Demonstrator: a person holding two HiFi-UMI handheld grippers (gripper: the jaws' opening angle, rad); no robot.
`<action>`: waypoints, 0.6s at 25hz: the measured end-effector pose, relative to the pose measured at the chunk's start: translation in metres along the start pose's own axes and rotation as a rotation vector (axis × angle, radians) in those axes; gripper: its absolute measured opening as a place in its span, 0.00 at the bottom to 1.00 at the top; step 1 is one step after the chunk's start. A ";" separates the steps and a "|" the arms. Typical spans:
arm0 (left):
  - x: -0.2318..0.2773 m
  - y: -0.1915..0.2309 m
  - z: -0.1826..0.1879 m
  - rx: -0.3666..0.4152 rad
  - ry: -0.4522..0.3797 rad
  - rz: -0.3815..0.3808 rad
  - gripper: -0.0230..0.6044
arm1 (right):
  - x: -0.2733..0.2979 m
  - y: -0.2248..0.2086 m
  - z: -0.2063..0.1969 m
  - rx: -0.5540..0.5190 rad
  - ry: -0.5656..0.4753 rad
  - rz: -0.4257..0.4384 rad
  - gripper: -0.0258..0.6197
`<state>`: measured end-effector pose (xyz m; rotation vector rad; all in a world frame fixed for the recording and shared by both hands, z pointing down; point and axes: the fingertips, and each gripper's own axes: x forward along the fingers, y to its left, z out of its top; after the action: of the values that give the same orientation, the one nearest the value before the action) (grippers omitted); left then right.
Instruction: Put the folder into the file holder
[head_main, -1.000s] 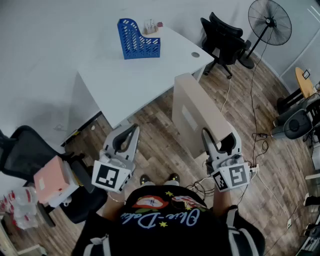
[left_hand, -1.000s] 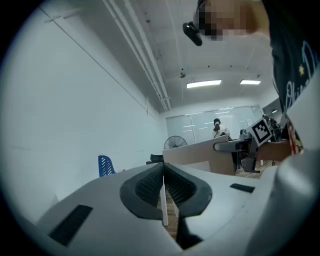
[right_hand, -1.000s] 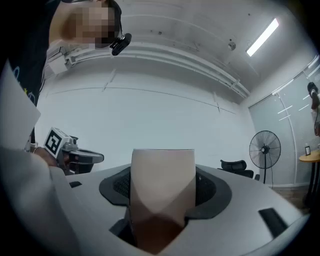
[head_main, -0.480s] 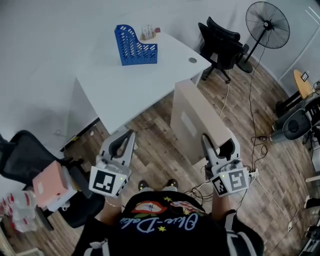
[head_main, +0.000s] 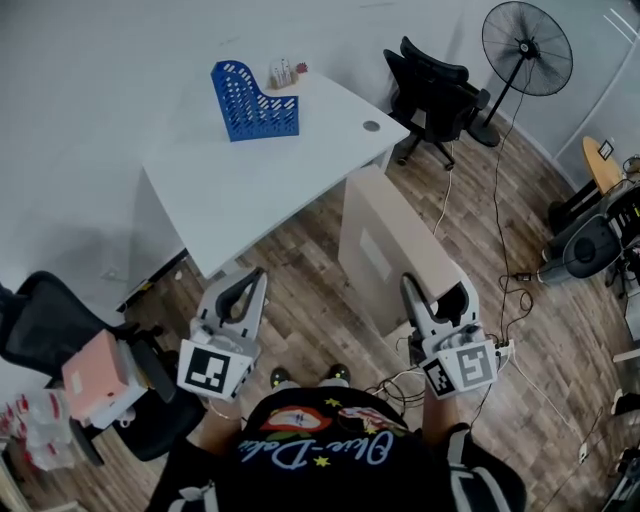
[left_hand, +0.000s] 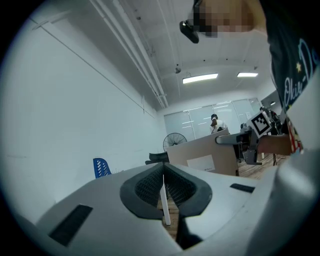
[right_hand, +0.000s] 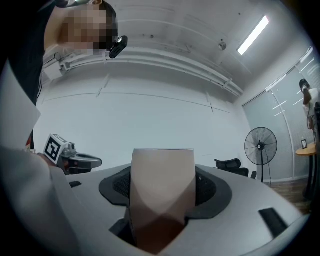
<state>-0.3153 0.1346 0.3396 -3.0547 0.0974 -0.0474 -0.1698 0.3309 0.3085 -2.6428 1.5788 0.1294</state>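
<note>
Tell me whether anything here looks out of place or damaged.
Nothing looks spilled or damaged. The blue file holder stands upright on the white desk, and the right gripper holds the tan folder on edge. Only loose cables lie tangled on the floor by the person's feet.

- Our left gripper (head_main: 250, 280) is pale grey, with two curved jaws lined with dark ribbed pads.
- Our right gripper (head_main: 437, 290) is of the same grey make.
- Each gripper bears a white cube (head_main: 213, 367) printed with black square markers.
- We wear a black T-shirt (head_main: 320, 440) with pale blue cursive script, a red patch and yellow stars.
- Our shoes (head_main: 283, 379) are dark.
</note>
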 end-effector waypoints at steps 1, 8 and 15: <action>0.003 -0.004 0.000 -0.002 0.002 -0.004 0.04 | -0.002 -0.005 0.000 0.001 0.002 -0.005 0.46; 0.026 -0.038 0.001 0.007 0.012 -0.026 0.04 | -0.023 -0.045 0.001 -0.006 0.006 -0.040 0.46; 0.038 -0.067 0.004 0.024 0.007 -0.047 0.04 | -0.052 -0.071 -0.001 0.010 -0.002 -0.066 0.46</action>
<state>-0.2733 0.1989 0.3421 -3.0325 0.0250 -0.0613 -0.1320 0.4095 0.3151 -2.6822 1.4859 0.1200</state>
